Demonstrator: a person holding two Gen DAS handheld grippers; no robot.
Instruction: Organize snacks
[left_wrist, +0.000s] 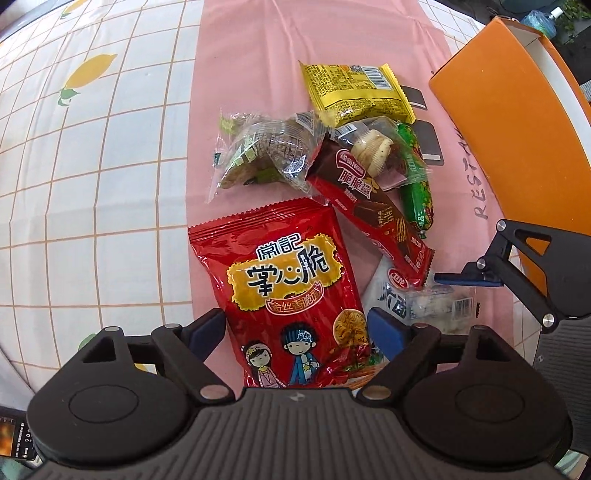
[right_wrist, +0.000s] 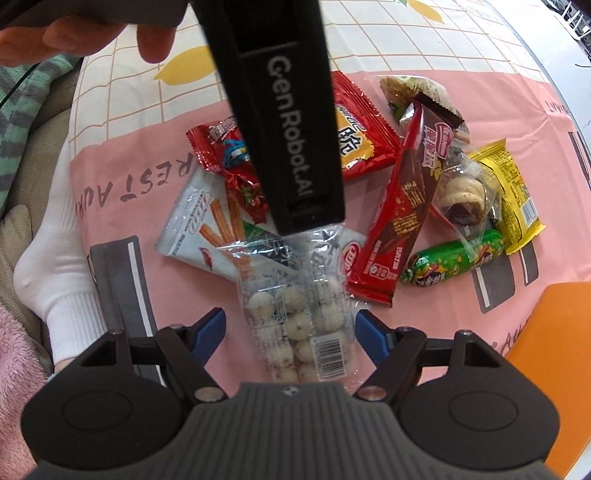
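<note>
A heap of snack packets lies on a pink mat (left_wrist: 258, 55). My left gripper (left_wrist: 297, 328) points down, open, its blue pads on either side of a red noodle-snack bag (left_wrist: 288, 280) lying flat. My right gripper (right_wrist: 290, 328) is open too, straddling a clear packet of white round snacks (right_wrist: 299, 325) with a gap at each pad. That packet (left_wrist: 436, 306) also shows in the left wrist view, under one finger (left_wrist: 467, 278) of the right gripper. The left gripper's black body (right_wrist: 288, 129) hides most of the red bag (right_wrist: 362, 136) in the right wrist view.
Around them lie a chocolate wafer bar (right_wrist: 402, 206), a green sausage (right_wrist: 454, 258), a yellow packet (left_wrist: 354, 88), clear cookie packets (left_wrist: 258, 155) and a white stick-snack packet (right_wrist: 199, 229). An orange box (left_wrist: 517, 129) stands to the right. A hand (right_wrist: 74, 29) and a white sock (right_wrist: 55, 277) are at the left.
</note>
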